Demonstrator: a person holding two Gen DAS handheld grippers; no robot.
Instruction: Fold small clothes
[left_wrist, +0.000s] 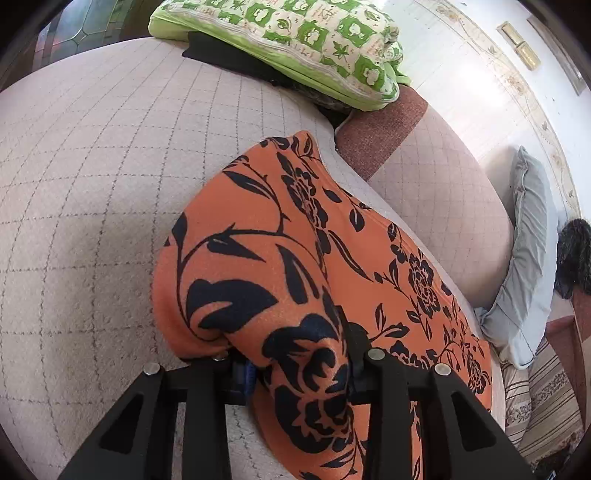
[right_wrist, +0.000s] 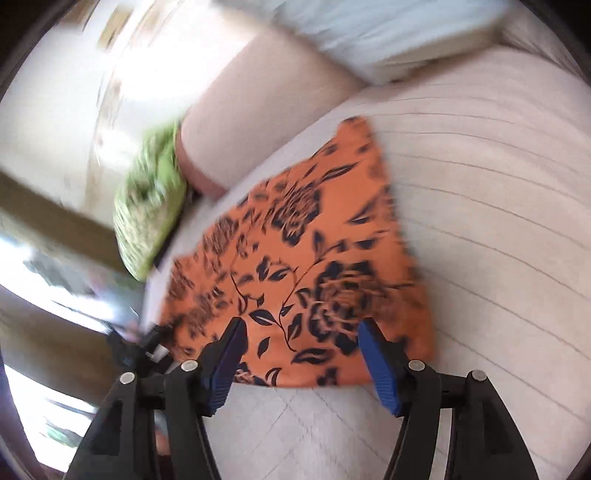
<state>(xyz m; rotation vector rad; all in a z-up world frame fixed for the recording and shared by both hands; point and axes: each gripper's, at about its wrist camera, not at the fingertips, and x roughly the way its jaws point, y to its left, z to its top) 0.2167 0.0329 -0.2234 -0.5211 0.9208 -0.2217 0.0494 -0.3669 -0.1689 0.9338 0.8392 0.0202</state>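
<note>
An orange garment with a black flower print (left_wrist: 266, 236) lies on a beige quilted couch seat (left_wrist: 92, 166). My left gripper (left_wrist: 301, 365) is shut on a bunched fold of it and holds that part raised, the cloth draping over the fingers. In the right wrist view the same garment (right_wrist: 306, 251) lies spread flat on the seat. My right gripper (right_wrist: 301, 350) is open and empty, its blue pads (right_wrist: 380, 369) on either side of the garment's near edge, just above it. That view is motion-blurred.
A green and white patterned cushion (left_wrist: 314, 44) lies at the far end of the seat over something black. The padded couch back (left_wrist: 436, 195) runs along the right. A grey pillow (left_wrist: 528, 266) leans beyond it. The other gripper's black body (right_wrist: 129, 350) shows at the garment's left corner.
</note>
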